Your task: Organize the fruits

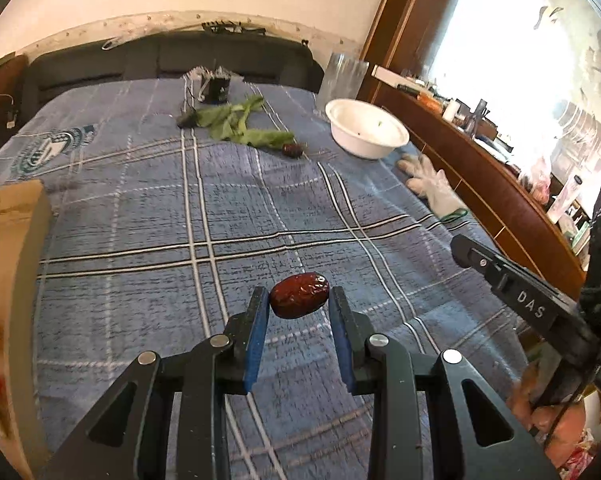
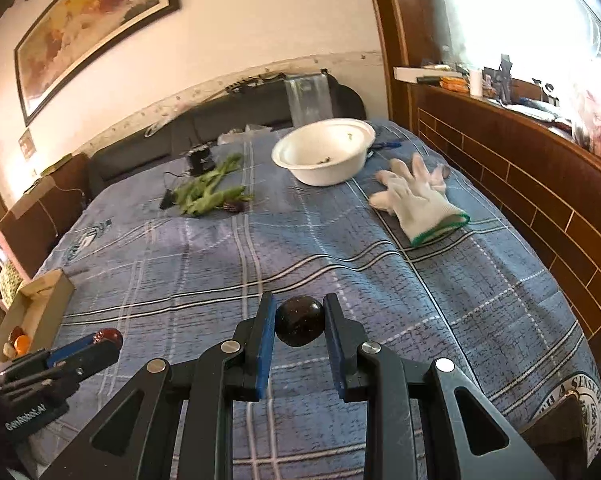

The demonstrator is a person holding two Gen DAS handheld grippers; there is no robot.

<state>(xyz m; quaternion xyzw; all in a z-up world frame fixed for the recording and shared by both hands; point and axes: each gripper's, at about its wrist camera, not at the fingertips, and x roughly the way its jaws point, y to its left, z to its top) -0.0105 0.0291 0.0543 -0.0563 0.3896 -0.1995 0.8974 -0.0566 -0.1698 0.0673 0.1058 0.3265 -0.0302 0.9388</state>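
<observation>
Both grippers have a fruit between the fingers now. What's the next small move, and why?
Probably carry the left gripper with its red date leftward to the cardboard box, where other fruits already sit. The right gripper holds a dark round fruit and can follow. The white bowl lies farther off.

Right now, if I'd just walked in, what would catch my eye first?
Probably the fruits pinched in the tools: a wrinkled red date in the left gripper, a dark round fruit in the right gripper. Behind them, a white bowl and glove lie on the blue plaid cloth.
</observation>
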